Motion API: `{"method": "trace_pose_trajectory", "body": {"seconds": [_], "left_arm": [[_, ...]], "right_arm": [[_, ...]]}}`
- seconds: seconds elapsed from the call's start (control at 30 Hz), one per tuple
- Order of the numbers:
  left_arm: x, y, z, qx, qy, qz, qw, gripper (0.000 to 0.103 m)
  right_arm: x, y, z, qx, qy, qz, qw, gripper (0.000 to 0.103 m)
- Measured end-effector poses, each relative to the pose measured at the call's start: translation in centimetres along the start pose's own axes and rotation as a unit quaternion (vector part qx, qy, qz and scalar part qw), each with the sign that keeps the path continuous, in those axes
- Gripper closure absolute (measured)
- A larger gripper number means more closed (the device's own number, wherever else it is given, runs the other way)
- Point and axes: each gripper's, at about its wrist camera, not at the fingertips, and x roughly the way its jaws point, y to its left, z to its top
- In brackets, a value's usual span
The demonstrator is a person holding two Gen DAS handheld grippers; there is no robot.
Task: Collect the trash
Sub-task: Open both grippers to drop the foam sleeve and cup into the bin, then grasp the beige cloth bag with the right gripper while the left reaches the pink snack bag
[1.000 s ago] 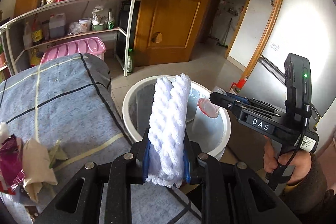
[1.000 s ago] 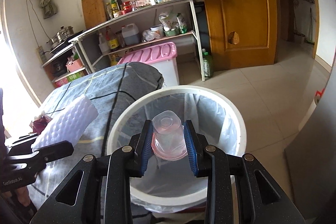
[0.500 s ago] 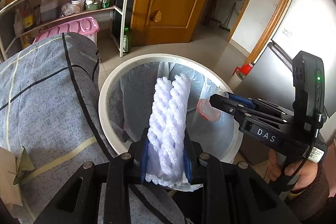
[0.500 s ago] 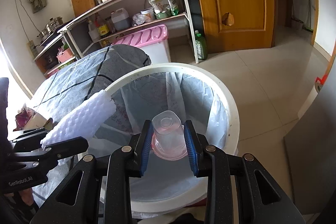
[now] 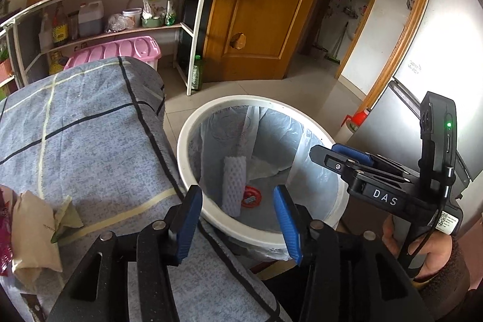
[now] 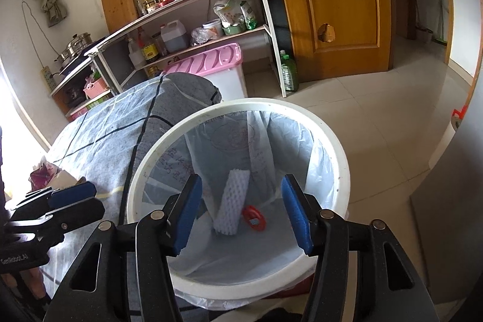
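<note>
Your left gripper (image 5: 238, 219) hangs over the near rim of the white trash bin (image 5: 211, 122), its blue pads (image 5: 188, 222) spread apart and still widening, with nothing between them. Your right gripper (image 6: 246, 215) is above the same bin, jaws likewise opening and empty; in the left wrist view you see it from the side (image 5: 338, 153), reaching in over the bin's right rim, with your right hand (image 5: 422, 249) wrapped round its handle. In the right wrist view the left gripper (image 6: 69, 201) shows at the left edge, over the table's near corner. The bin is lined with a clear plastic bag (image 6: 302, 141). At its bottom lies the white foam net sleeve (image 6: 231, 201), propped at a slant with its upper end leaning toward the far wall, and just beside it, to the right, lies the clear plastic cup (image 6: 253, 218) on its side, its red end facing up toward you; whether the two touch is hard to tell. The bin stands on the tiled floor against the end of the table (image 5: 75, 141), which is covered in a grey checked cloth. At the table's near left edge more trash waits: a beige paper packet (image 5: 33, 231), a crumpled greenish scrap (image 5: 68, 218) touching it, and a red wrapper (image 5: 4, 237) half cut off by the frame.
</note>
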Motion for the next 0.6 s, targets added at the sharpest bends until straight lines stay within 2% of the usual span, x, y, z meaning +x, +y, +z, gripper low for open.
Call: {"method": "trace_pose_trajectory", "body": {"seconds": [0.13,0.27,0.33,0.4,0.53,0.6], "left_arm": [[-3.2,1.3,-0.8,-0.004,-0.033,0.045,0.9984,0.052],[-6.3,3.5,-1.9,-0.031,-0.059,0.067,0.9955,0.052],[-7.9,5.0,-2.5,-0.045,-0.069,0.095,0.9920,0.052],[-9.3,6.5,-3.3,-0.061,-0.077,0.107,0.9894,0.051],[-12.4,9.3,-4.8,-0.086,-0.096,0.156,0.9794,0.051],[-13.5,10.9,-5.5,-0.101,-0.101,0.159,0.9768,0.051]], "right_arm": [[-0.7,2.1,-0.1,-0.010,-0.008,0.018,1.000,0.047],[-1.0,4.9,-0.3,-0.025,-0.013,0.045,0.999,0.047],[-0.8,6.4,-0.4,-0.036,-0.009,0.057,0.998,0.047],[-0.6,8.1,-0.7,-0.046,-0.005,0.072,0.996,0.047],[0.2,11.8,-1.4,-0.070,0.008,0.104,0.992,0.047],[0.8,13.9,-1.8,-0.084,0.016,0.121,0.989,0.047]]}}
